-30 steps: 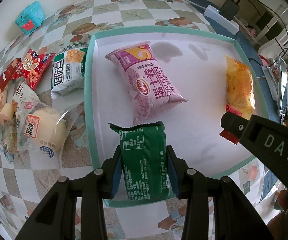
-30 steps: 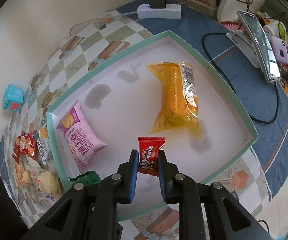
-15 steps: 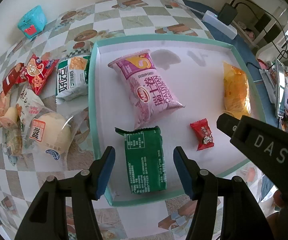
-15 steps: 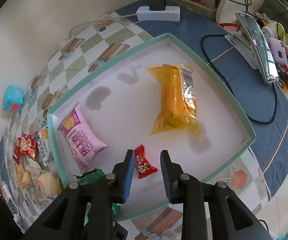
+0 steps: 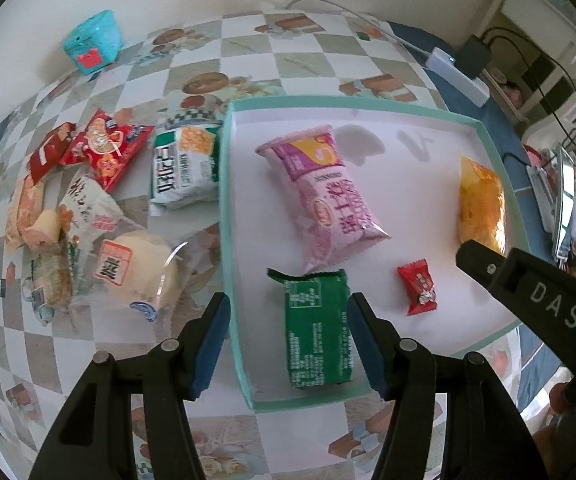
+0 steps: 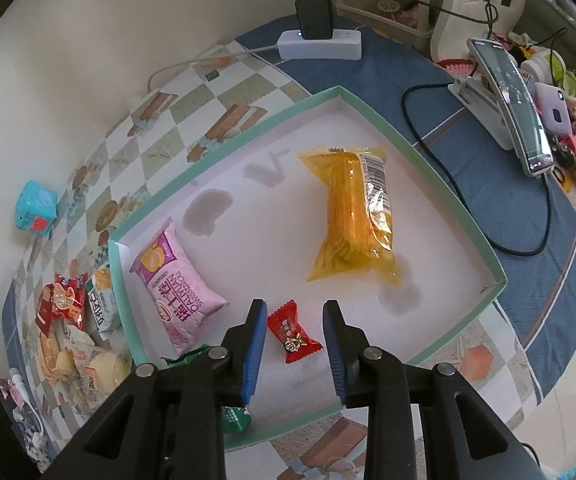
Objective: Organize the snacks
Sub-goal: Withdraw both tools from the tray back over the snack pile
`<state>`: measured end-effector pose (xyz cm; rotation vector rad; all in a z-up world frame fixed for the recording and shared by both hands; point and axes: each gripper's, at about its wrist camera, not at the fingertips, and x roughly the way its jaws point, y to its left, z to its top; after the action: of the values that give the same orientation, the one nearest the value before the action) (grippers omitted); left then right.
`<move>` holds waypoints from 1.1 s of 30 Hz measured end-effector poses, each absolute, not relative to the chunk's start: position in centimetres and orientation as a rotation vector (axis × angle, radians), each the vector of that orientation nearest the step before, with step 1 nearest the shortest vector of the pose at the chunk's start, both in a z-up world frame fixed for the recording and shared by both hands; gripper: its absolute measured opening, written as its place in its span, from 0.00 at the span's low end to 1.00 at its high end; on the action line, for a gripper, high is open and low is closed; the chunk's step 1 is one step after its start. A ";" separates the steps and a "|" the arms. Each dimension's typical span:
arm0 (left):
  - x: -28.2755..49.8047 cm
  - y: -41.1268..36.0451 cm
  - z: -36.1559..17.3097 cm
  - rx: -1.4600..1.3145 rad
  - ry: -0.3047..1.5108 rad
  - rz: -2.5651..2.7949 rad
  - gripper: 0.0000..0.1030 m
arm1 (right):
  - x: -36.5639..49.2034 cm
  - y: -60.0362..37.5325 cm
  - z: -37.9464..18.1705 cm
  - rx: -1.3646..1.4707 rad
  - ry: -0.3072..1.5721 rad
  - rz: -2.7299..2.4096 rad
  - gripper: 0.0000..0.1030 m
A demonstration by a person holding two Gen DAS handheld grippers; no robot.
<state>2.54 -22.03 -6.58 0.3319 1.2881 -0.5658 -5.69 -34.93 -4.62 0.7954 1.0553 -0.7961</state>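
Observation:
A teal-rimmed white tray (image 5: pixel 228 184) (image 6: pixel 439 176) holds a pink snack bag (image 5: pixel 323 196) (image 6: pixel 176 292), a yellow packet (image 5: pixel 481 204) (image 6: pixel 355 220), a green packet (image 5: pixel 317 328) (image 6: pixel 186 358) and a small red candy (image 5: pixel 417 288) (image 6: pixel 292 332). My left gripper (image 5: pixel 288 344) is open and empty, its jaws wide on either side of the green packet's near end. My right gripper (image 6: pixel 293 352) is open and empty, just above the red candy; its body also shows in the left wrist view (image 5: pixel 535 292).
Loose snacks lie left of the tray: a green-white bag (image 5: pixel 182 168), red bags (image 5: pixel 104 148), a bun in clear wrap (image 5: pixel 136 268). A teal box (image 5: pixel 92 42) stands by the wall. A power strip (image 6: pixel 319 42), cables and a phone on a stand (image 6: pixel 507 104) lie on the blue cloth.
Both grippers opened and drew back. The left let go of the green packet, the right dropped the red candy; both now lie in the tray.

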 end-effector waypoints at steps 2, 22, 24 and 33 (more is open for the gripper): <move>2.8 -21.7 -6.4 0.321 1.288 -0.547 0.60 | -5.8 -34.9 -4.6 0.794 1.055 -0.796 0.32; 8.2 -12.9 -6.1 0.088 1.330 -0.223 0.84 | -2.4 -31.1 -4.8 0.618 1.123 -0.697 0.66; 8.8 -11.9 -6.2 0.065 1.344 -0.215 0.84 | -2.1 -30.6 -4.8 0.596 1.122 -0.683 0.69; 10.7 -6.5 -6.0 -0.016 1.332 -0.087 0.92 | -1.0 -29.0 -4.9 0.555 1.118 -0.629 0.88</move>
<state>10.69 -6.51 -6.04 -0.0164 1.3316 -0.0875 -1.03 -29.00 -4.91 0.5554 1.1184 -0.6292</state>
